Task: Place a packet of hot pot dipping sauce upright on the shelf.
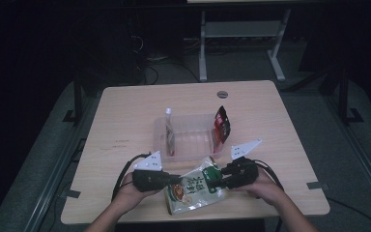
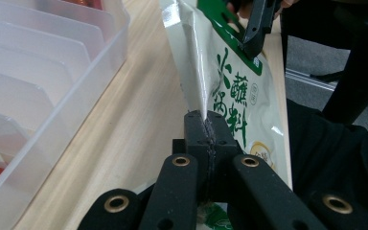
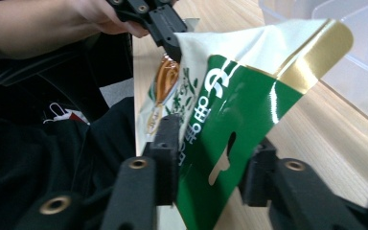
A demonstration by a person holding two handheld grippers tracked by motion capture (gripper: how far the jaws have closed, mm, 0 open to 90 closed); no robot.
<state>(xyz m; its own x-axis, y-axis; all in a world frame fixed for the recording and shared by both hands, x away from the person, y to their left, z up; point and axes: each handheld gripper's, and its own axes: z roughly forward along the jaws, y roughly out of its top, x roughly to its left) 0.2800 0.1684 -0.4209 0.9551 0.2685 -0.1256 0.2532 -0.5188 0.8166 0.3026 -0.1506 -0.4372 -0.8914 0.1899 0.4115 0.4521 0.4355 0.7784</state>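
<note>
Glossy cream-and-green, the seasoning pouch [image 1: 195,186] hung between my two grippers above the near edge of the wooden table [image 1: 125,121], just toward me from the clear divided bin [image 1: 159,140]. In the high view its long axis ran from about two o'clock, where the green header sat, down to about eight o'clock. My left gripper [image 1: 176,180] was clenched on the pouch's side edge, coming in from nine o'clock; in the left gripper view the jaws met tight on the thin fold of film. My right gripper [image 1: 217,181] straddled the green header from three o'clock, and in the right gripper view the film with its hang hole stood between the jaws, one pad against it and the other showing a gap, so I judged that grip not yet made. Both grippers were equally near; the bin lay toward twelve o'clock.
</note>
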